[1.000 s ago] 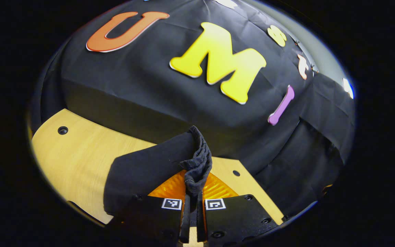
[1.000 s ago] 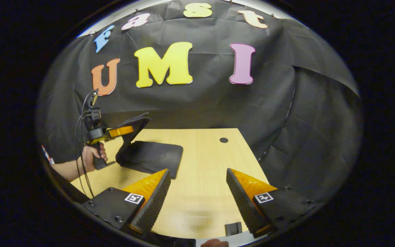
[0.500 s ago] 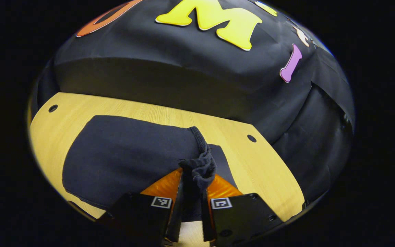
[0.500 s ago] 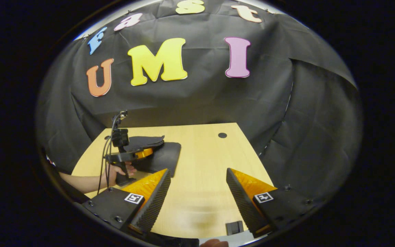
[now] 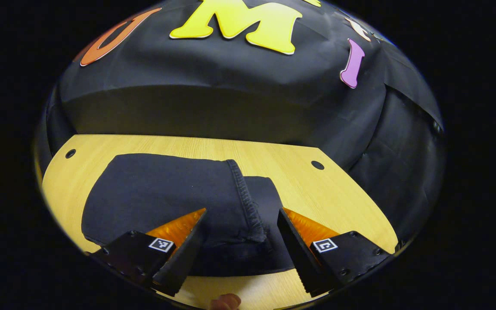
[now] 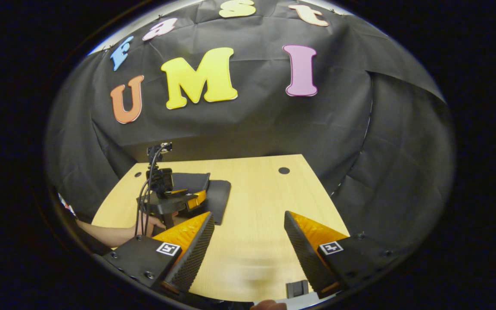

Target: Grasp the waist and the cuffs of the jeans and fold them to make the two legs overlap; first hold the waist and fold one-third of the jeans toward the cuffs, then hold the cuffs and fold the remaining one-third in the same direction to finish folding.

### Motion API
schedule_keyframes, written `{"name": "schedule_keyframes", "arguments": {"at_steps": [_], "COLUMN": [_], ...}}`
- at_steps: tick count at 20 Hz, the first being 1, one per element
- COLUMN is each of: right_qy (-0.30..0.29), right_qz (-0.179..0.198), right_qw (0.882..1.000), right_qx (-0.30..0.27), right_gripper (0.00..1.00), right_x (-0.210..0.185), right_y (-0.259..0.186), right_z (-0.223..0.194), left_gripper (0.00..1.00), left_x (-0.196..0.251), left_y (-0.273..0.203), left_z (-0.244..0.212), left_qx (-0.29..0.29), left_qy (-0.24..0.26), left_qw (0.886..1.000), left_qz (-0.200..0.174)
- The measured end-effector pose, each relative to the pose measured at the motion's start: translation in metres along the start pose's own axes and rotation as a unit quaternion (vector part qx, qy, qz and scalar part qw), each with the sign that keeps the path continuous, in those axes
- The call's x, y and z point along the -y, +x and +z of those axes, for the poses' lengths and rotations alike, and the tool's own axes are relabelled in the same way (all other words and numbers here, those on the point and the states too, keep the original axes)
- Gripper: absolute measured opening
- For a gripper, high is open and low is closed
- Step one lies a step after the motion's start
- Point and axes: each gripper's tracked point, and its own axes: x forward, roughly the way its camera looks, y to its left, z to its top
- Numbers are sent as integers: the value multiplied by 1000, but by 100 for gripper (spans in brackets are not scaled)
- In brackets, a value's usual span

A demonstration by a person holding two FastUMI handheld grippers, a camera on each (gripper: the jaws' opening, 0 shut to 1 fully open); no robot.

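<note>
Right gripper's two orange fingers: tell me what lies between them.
In the right gripper view, only bare light wooden table lies between the open right gripper fingers; the folded dark jeans sit off beside them.

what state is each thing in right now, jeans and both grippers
jeans: folded, lying flat on the table, hemmed edge on top, held by nothing
left gripper: jaws open, one either side of the hemmed edge
right gripper: jaws open, empty, above bare table away from the jeans
</note>
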Motion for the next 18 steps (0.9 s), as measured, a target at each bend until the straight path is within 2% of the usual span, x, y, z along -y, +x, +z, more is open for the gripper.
{"name": "schedule_keyframes", "arguments": {"at_steps": [1, 3, 6, 7, 12, 15, 16, 17, 18], "right_qy": [4, 12, 22, 25, 4, 3, 5, 7, 11], "right_qz": [1, 4, 8, 11, 34, 27, 18, 11, 4], "right_qw": [1000, 1000, 998, 997, 990, 983, 981, 978, 975], "right_qx": [4, 17, 51, 67, 139, 181, 192, 206, 220], "right_gripper": [100, 98, 100, 98, 100, 100, 98, 98, 98], "right_x": [1, 0, -8, -12, -55, -78, -84, -88, -94], "right_y": [0, 1, 5, 7, 15, 19, 20, 19, 18], "right_z": [2, 10, 34, 45, 98, 124, 130, 135, 140], "left_gripper": [100, 100, 100, 100, 98, 98, 93, 98, 98], "left_x": [1, 7, 7, 3, -25, -42, -48, -51, -51], "left_y": [-6, -23, -63, -81, -191, -250, -268, -281, -289], "left_z": [5, 24, 75, 97, 193, 216, 226, 231, 233], "left_qx": [6, 27, 87, 111, 210, 240, 249, 259, 267], "left_qy": [2, 10, 19, 20, 24, 22, 25, 30, 35], "left_qw": [1000, 1000, 996, 993, 975, 965, 961, 958, 955], "left_qz": [2, 2, 9, 19, 67, 104, 115, 122, 125]}}
